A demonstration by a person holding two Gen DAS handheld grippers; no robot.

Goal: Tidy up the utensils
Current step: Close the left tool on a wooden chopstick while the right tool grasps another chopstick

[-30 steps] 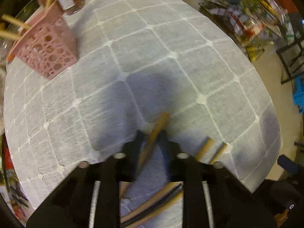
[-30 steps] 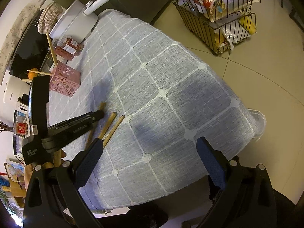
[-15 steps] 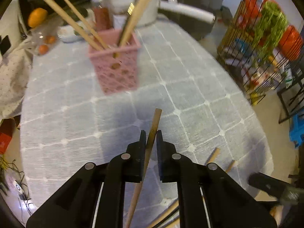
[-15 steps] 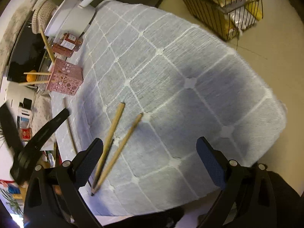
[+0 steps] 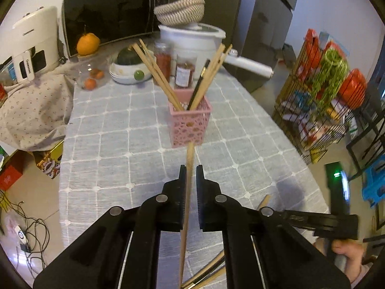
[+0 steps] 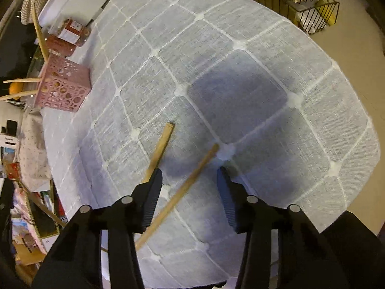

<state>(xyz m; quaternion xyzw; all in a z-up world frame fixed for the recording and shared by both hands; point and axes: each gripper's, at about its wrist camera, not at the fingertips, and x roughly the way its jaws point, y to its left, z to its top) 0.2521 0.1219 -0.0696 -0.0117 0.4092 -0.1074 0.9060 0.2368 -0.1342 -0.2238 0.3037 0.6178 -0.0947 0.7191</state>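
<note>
My left gripper [image 5: 190,171] is shut on a wooden chopstick [image 5: 186,207], held above the table with its tip pointing at the pink perforated basket [image 5: 190,124]. Several chopsticks stand in that basket. My right gripper [image 6: 189,172] hangs low over the grey checked tablecloth [image 6: 240,60] and its jaws are closing. One loose chopstick [image 6: 185,187] lies on the cloth between the fingers, and neither pad touches it. A second chopstick [image 6: 161,145] lies just left, running behind the left finger. The pink basket [image 6: 63,89] stands far left in the right wrist view.
A white pot [image 5: 192,36] with a long handle, two jars [image 5: 185,72] and a bowl of fruit stand behind the basket. A microwave [image 5: 108,14] is at the back. A wire rack [image 5: 322,91] stands on the floor to the right. More chopsticks [image 5: 211,271] lie near the table's front edge.
My left gripper has lifted the chopstick off the cloth and swung up to face the pink basket. My right gripper has come down over the two loose chopsticks and its jaws have narrowed.
</note>
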